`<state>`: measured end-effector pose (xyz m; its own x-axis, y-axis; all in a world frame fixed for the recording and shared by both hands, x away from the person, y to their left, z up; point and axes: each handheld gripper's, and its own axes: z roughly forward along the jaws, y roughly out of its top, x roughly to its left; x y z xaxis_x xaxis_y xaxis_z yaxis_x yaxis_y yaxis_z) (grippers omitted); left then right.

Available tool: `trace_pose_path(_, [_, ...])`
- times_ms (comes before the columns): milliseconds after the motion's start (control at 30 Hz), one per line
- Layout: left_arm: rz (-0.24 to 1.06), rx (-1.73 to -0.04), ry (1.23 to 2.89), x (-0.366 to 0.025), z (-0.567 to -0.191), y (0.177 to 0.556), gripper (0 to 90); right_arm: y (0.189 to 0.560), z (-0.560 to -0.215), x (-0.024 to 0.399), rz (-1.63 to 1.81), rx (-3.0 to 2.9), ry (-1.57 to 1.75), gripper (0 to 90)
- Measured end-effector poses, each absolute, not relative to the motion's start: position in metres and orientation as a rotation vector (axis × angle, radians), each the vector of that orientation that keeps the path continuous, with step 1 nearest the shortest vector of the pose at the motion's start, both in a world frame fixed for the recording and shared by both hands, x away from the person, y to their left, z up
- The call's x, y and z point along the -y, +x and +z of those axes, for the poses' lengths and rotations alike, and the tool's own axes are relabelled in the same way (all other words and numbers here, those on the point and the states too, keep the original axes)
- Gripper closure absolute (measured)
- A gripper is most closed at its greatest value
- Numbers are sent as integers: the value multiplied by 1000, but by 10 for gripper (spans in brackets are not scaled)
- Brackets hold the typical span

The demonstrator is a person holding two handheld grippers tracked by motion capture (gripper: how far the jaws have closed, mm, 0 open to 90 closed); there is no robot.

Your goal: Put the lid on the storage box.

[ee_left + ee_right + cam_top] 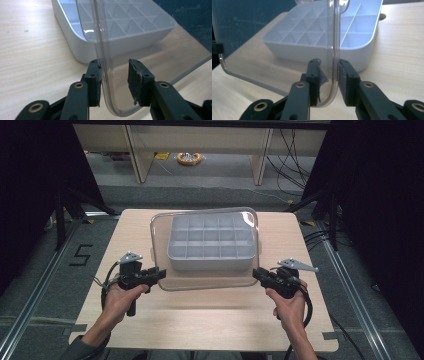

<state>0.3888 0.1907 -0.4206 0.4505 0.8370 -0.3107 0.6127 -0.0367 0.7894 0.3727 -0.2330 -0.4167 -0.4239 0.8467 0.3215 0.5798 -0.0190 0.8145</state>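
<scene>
Your left gripper had its jaws apart around a near corner of the clear lid; one pad touched it, the other stood off. Your right gripper straddled the other near corner, jaws slightly apart, barely gripping. The lid hung tilted over the white tray on the wooden table. Beyond lay grey floor and cables.

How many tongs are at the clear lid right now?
2. The left tongs straddle the lid's near left corner, and the right tongs straddle its near right corner.
</scene>
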Motion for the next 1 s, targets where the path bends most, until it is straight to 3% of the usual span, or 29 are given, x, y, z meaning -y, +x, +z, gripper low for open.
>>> trace_pose_path(567, [292,-1297,1721,-182,-396,450,602,426,-396,236,1400,-1935,1512,719])
trace_pose_path(1000, [296,-1351,1722,-176,-397,482,592,457,-403,234,1375,-1934,1580,708])
